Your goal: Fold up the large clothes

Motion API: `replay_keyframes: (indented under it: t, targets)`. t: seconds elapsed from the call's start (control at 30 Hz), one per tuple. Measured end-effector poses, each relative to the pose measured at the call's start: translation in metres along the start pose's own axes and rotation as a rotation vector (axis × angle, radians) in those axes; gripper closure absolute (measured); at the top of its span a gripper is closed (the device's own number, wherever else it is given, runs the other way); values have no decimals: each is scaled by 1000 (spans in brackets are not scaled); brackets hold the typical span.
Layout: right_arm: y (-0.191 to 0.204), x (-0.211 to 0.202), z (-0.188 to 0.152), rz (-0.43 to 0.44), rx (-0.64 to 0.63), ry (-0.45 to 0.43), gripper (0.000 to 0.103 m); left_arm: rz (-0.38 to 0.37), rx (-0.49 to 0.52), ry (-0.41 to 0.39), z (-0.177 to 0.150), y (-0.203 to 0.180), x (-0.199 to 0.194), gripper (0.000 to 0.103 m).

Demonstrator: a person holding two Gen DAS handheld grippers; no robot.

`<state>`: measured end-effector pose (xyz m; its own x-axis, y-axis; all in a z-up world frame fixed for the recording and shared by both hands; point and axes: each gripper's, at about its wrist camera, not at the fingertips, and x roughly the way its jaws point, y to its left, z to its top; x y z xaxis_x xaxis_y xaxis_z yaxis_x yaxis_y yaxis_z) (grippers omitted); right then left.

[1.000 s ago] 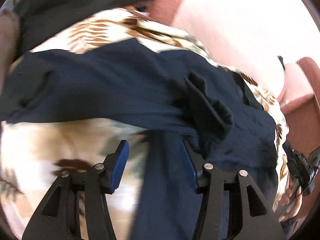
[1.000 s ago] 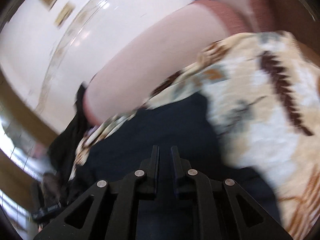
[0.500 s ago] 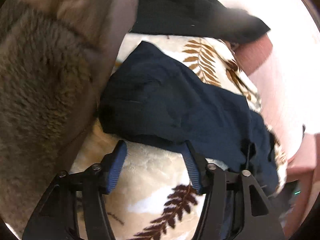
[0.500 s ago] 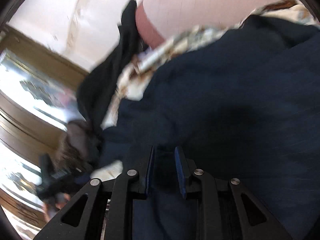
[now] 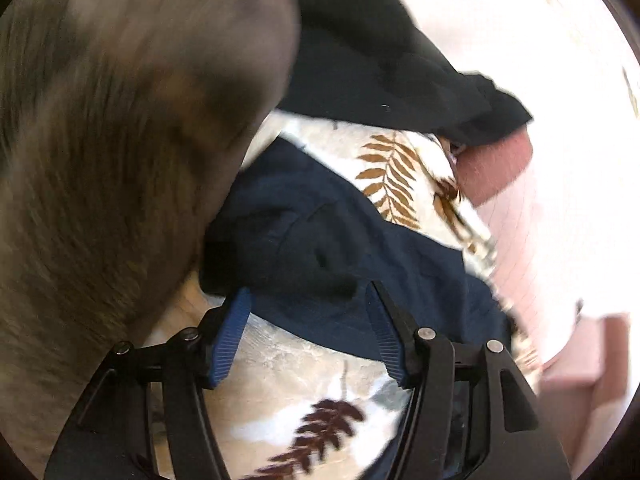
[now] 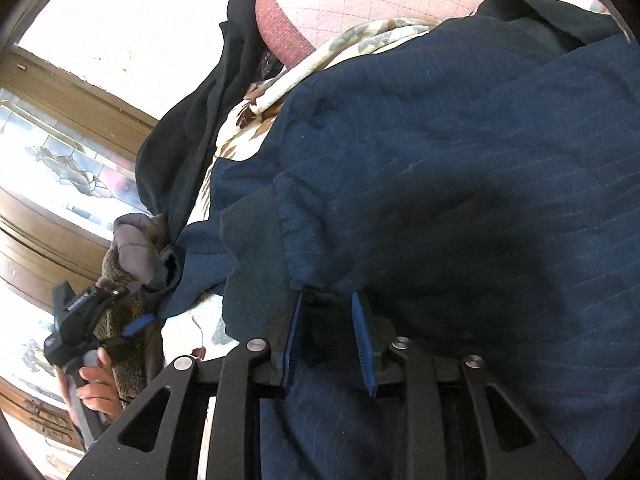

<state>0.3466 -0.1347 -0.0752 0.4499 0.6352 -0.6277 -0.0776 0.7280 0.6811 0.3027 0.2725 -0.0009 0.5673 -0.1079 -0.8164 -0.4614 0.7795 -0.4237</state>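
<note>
A navy blue garment [image 5: 344, 256] lies on a cream blanket with brown leaf prints [image 5: 304, 368]. In the left wrist view my left gripper [image 5: 306, 304] is open, its blue pads at the garment's near edge. In the right wrist view the navy garment [image 6: 460, 184] fills most of the frame. My right gripper [image 6: 326, 304] is partly open, with the garment's hem lying between its blue pads [image 6: 360, 328]. The left gripper [image 6: 132, 316] shows at the far left of that view, held by a hand at the garment's corner.
A brown furry cushion [image 5: 112, 152] crowds the left of the left wrist view. A black garment [image 5: 384, 64] lies at the far end of the blanket, also in the right wrist view [image 6: 192, 132]. A pink quilted mattress [image 5: 532, 208] lies under the blanket. A window [image 6: 52, 172] is beyond.
My left gripper swung from over the garment's middle to its corner by the furry cushion. My right gripper's jaws have opened from nearly shut, and it has closed in on the garment's hem.
</note>
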Motion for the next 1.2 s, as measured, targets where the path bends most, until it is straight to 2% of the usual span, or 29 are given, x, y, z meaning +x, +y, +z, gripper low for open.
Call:
replay_keyframes:
  t: [0.1,0.13,0.17,0.33,0.4,0.43,0.47,0.53,0.57,0.73,0.9,1.07,1.2]
  targets:
    - [0,0,-2,7,4,-8,76,113,146,-68,4,-15,-8,34]
    - [0,-1,-2,10,6,-9,76,144,184,-75,6,-17,-4,25]
    - [0,-2,-2,13,6,-8,76,174,209,-69,7,-15,0,24]
    - [2,-5,-3,17,-9,1,73,291,321,59,7,-13,55,24]
    - [4,-6,-4,19,-12,0,72,331,316,68,7,-12,73,24]
    - [4,-7,-4,22,-14,-1,72,338,310,49,7,-11,76,31]
    - [5,-9,-5,26,-16,-2,72,320,306,38,6,-11,75,53]
    - [6,-14,-8,42,-21,-3,72,285,316,18,4,-15,68,74]
    - [6,-17,-10,48,-24,-3,72,262,312,10,4,-17,62,77]
    - [3,-43,-24,92,-40,-33,72,97,242,-16,6,-20,18,80]
    - [-6,-77,-36,91,-52,-99,72,-34,271,-13,-9,-57,-16,80]
    - [-27,-110,-45,-38,-38,-169,72,-152,335,37,-43,-114,-27,80]
    - [-56,-137,-47,-242,-26,-236,72,-210,389,72,-71,-173,-14,80]
